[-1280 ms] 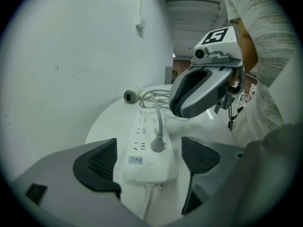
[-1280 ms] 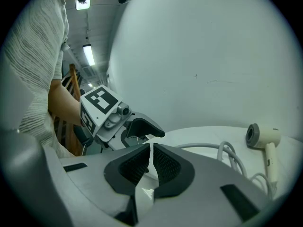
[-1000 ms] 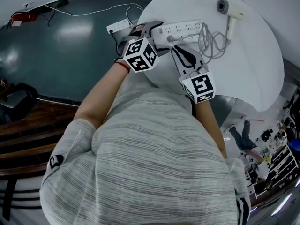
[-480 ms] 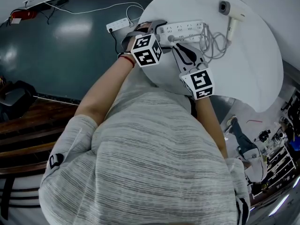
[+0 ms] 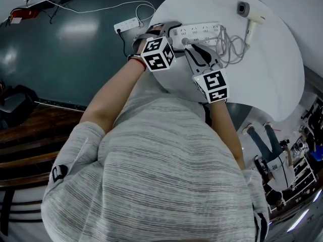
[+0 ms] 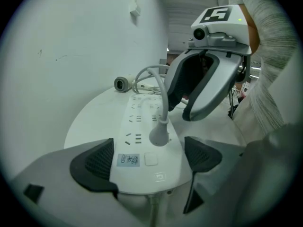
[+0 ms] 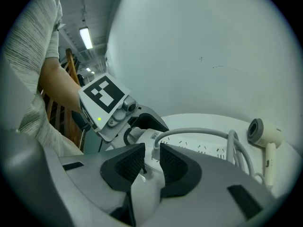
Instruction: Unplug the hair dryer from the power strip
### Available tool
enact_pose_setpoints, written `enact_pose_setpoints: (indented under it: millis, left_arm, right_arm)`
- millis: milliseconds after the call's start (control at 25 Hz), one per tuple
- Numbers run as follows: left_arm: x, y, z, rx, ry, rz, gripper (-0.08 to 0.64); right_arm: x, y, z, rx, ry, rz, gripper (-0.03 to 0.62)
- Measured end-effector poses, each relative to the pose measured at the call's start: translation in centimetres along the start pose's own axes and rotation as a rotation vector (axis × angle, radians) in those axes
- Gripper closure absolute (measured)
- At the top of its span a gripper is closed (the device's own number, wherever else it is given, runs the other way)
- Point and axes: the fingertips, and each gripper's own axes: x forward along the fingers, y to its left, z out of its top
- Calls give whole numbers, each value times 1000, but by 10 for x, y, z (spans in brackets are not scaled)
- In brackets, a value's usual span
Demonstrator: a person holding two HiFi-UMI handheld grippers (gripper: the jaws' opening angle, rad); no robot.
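At the near end of the power strip (image 6: 142, 126) the left gripper (image 6: 151, 162) clamps on. The right gripper (image 7: 151, 157) is empty, its jaws have just been opening, and the plug (image 7: 155, 147) stands straight ahead of them.

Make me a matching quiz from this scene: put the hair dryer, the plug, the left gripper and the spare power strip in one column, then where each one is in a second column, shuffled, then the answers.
Things:
1. hair dryer
2. plug
3. left gripper
4. spare power strip

Places:
A. on the dark floor
B. clamped on the end of the power strip on the table
C. lying near the table's far edge
D. seated in a socket

Pairs: 1-C, 2-D, 3-B, 4-A
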Motion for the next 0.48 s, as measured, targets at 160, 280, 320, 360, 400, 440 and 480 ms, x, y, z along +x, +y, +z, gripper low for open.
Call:
enact_pose_setpoints:
  millis: [160, 280, 320, 360, 400, 440, 480]
  left_arm:
    - [2, 0, -1, -1, 4, -3, 103]
    - [3, -1, -1, -5, -2, -7, 103]
    - [3, -1, 0, -7, -2, -9, 103]
    - [4, -1, 0, -8, -2, -11, 103]
    - [4, -1, 0, -9, -1, -13, 103]
    - [4, -1, 0, -10, -1, -15, 103]
    - [4, 0, 0, -10, 0, -16, 103]
  right_arm:
    - [11, -6, -4, -12, 33, -10, 500]
    - [20, -7, -7, -33, 52, -7, 500]
    - [21, -8, -7, -36, 61, -6, 500]
    - [23, -8, -8, -39, 70, -6, 500]
    - [25, -9, -9, -42, 77, -7, 500]
    - [26, -9, -10, -47, 83, -11, 500]
    - [28, -10, -10, -52, 87, -16, 500]
